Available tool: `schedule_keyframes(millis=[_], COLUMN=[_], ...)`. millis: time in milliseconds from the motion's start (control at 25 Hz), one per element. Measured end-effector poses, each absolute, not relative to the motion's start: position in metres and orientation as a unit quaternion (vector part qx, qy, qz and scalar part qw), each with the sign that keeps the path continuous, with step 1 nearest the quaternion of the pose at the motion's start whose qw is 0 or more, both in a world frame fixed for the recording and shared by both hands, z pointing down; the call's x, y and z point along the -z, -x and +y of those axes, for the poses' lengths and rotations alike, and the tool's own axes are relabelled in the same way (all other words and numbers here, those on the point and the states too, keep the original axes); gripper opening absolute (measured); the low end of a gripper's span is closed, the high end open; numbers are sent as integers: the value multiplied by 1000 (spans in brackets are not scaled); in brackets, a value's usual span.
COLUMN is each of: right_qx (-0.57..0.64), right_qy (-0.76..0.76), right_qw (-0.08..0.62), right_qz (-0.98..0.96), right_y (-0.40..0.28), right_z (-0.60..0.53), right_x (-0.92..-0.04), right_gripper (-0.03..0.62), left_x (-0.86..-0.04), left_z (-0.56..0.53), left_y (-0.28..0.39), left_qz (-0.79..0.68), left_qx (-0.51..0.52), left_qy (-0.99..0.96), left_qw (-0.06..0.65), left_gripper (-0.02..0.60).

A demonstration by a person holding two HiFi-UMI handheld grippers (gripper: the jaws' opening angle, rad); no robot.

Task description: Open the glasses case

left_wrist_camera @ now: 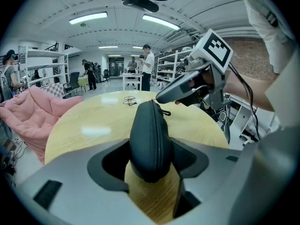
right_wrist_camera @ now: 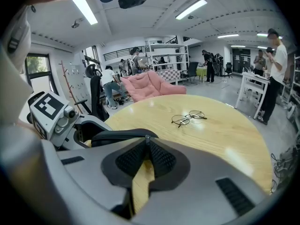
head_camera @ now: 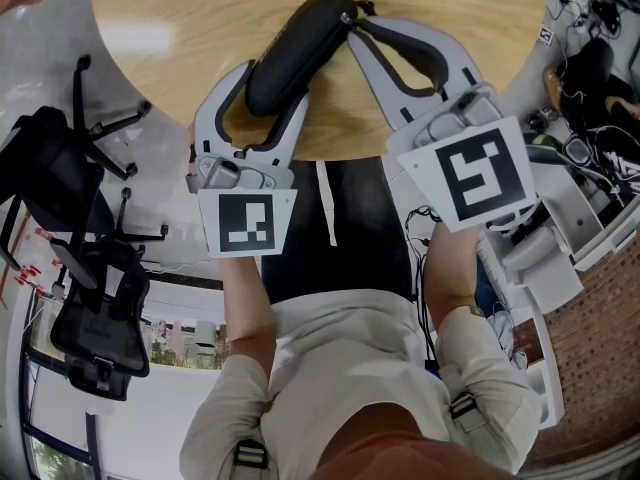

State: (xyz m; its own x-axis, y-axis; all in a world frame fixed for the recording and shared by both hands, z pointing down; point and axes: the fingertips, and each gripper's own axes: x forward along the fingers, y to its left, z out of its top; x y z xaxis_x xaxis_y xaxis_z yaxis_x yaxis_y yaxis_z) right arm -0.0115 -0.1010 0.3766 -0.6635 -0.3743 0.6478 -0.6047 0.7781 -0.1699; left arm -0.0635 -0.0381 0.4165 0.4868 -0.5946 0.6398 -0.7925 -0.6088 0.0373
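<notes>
While the left hand-held gripper (left_wrist_camera: 151, 159) holds the glasses case (head_camera: 300, 53) tight mid-frame, the right hand-held gripper (right_wrist_camera: 147, 147), pinched shut on the zipper pull (right_wrist_camera: 148, 137), should tug slowly.

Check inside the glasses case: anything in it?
Cannot tell: the glasses case, held by the left gripper, is zipped shut, the right gripper on its zipper pull. One pair of glasses lies out on the table.

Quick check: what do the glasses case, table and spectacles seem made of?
Glasses case: black, matte, probably fabric over a semi-rigid shell; a zip seam runs along it. Table: light wood or wood-look laminate, satin; grain and lamp glare show. Spectacles: thin wire frame, likely metal.
</notes>
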Motion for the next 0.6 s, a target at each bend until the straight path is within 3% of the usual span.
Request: schedule_keyframes(millis=[600], right_qx=[-214], right_qy=[-291], right_qw=[296], right_qz=[-884], right_y=[3], right_z=[-116], right_x=[-387], right_gripper=[38], left_x=[-417], left_z=[-37], left_y=[63], left_qz=[-409], left_qx=[-298], left_qy=[-846], left_qw=[170], left_gripper=[284])
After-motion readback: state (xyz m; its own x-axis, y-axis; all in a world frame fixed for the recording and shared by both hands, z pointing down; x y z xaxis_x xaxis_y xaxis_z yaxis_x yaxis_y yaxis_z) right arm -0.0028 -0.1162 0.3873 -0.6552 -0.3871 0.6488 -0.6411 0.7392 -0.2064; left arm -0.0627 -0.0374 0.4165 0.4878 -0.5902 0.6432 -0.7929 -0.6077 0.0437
